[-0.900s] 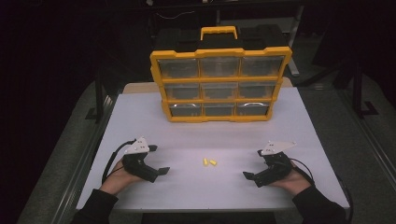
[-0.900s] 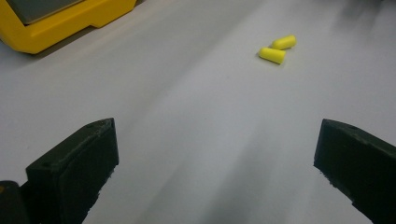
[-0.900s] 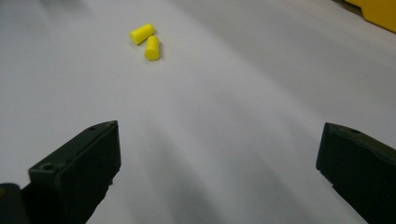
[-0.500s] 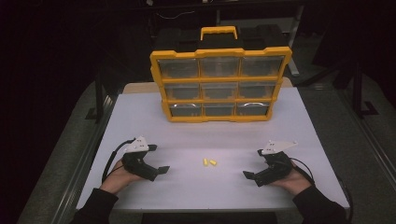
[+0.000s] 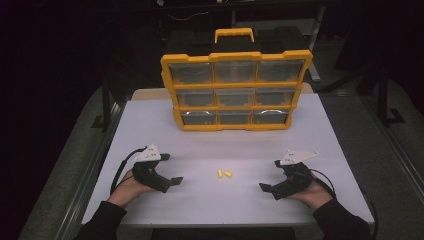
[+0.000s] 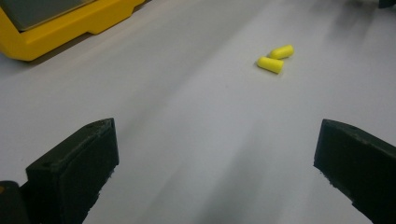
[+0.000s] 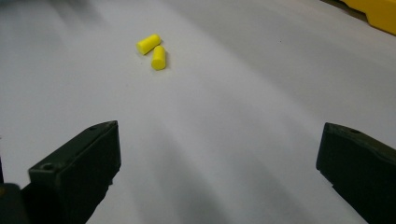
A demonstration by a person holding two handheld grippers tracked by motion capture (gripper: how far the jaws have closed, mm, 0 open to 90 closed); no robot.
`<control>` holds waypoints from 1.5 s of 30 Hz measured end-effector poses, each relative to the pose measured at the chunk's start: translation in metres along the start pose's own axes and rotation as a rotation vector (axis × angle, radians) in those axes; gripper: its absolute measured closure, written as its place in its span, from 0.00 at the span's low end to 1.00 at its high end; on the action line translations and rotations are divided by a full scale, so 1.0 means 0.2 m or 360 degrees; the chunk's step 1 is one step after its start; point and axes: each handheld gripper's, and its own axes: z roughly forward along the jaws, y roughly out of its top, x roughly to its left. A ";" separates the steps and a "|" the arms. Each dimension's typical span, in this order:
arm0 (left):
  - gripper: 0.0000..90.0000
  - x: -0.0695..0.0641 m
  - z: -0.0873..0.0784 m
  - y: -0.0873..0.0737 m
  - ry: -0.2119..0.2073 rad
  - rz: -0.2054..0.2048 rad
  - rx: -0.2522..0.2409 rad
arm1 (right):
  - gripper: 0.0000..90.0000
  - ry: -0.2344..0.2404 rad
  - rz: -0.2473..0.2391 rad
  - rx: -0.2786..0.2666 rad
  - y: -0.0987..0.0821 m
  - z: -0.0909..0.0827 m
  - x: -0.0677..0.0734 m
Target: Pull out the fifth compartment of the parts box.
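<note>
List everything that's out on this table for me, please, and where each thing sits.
earplugs: two, yellow, lying close together near the table's front middle, between the grippers
drawer organiser: one, yellow frame with nine clear drawers and a handle, standing upright at the back
table: one, white top
left gripper: one, black, open, resting at front left, holding nothing
right gripper: one, black, open, resting at front right, holding nothing

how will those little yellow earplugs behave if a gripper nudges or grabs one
The two yellow earplugs look like small rounded cylinders lying on their sides on the smooth white table, so a nudge would probably roll or skid them. They look like foam: likely very light and squashy under the jaws. They lie close together, so pushing one may shift the other.
</note>
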 end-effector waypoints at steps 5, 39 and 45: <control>0.00 0.00 0.01 0.01 0.0001 0.0010 -0.0004 | 0.00 0.0007 -0.0003 -0.0007 0.00 0.00 0.00; 0.00 0.01 0.08 0.08 -0.0037 0.0015 -0.0066 | 0.00 0.0017 -0.0010 -0.0003 0.00 0.01 0.00; 0.00 0.02 0.09 0.09 -0.0043 0.0012 -0.0070 | 0.00 0.0016 -0.0013 0.0000 0.00 0.01 0.00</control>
